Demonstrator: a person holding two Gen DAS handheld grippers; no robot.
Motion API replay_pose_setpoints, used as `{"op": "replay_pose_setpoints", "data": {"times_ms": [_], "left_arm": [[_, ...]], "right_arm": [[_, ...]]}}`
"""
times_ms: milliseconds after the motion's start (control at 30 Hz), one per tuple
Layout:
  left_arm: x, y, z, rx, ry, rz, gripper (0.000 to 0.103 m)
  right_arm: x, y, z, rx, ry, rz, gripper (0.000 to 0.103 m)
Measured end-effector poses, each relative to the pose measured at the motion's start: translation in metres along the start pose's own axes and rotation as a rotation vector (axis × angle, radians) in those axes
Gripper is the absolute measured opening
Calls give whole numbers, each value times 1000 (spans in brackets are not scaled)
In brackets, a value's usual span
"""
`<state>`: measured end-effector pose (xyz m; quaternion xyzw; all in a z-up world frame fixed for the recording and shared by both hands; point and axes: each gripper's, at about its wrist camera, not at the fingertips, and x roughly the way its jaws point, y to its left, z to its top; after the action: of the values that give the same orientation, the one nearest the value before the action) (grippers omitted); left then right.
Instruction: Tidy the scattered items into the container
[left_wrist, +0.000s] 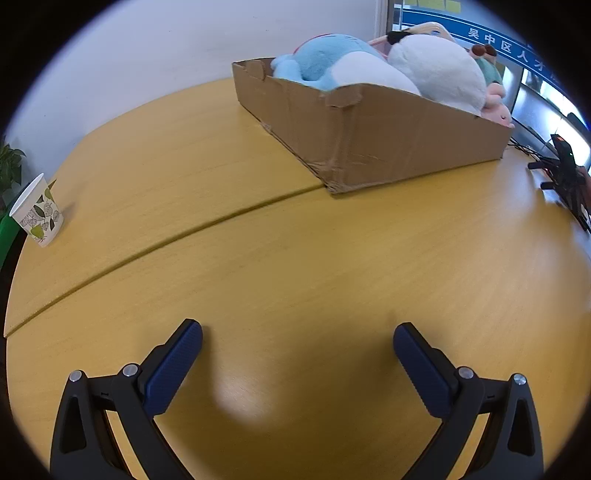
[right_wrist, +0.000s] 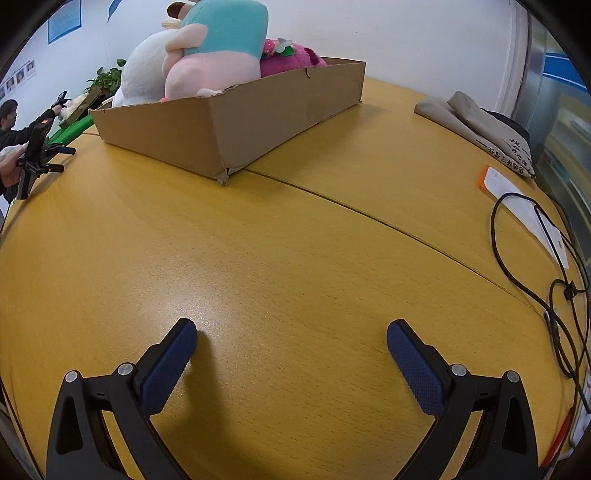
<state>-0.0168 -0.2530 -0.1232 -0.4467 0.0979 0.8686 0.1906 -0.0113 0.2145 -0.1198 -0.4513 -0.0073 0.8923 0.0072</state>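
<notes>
A shallow cardboard box (left_wrist: 388, 136) stands on the yellow wooden table (left_wrist: 295, 258), piled with plush toys: a blue and white one (left_wrist: 332, 59), a large white one (left_wrist: 439, 70) and a pink one (left_wrist: 498, 107) at its right end. In the right wrist view the same box (right_wrist: 229, 122) holds the white plush (right_wrist: 142, 79), a pink and teal plush (right_wrist: 214, 48) and a magenta plush (right_wrist: 288, 61). My left gripper (left_wrist: 297, 338) is open and empty, low over bare table in front of the box. My right gripper (right_wrist: 291, 334) is open and empty, likewise short of the box.
A leaf-patterned paper cup (left_wrist: 37, 214) stands at the table's left edge. A black device (left_wrist: 565, 173) sits at the right edge. In the right wrist view a folded beige cloth (right_wrist: 476, 125), white papers (right_wrist: 528, 210) and black cables (right_wrist: 535, 277) lie right. A person (right_wrist: 11, 133) is far left.
</notes>
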Motion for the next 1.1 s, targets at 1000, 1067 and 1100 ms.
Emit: {"op": "replay_pose_setpoints", "data": {"times_ms": [1000, 1067, 1100], "left_arm": [[9, 6, 3, 9, -3, -6, 103], [9, 7, 3, 9, -3, -6, 103], [8, 7, 3, 10, -3, -7, 103]], "right_arm": [[0, 20, 0, -20, -1, 21, 103], [0, 20, -1, -20, -1, 21, 103], [0, 20, 0, -20, -1, 21, 103]]}}
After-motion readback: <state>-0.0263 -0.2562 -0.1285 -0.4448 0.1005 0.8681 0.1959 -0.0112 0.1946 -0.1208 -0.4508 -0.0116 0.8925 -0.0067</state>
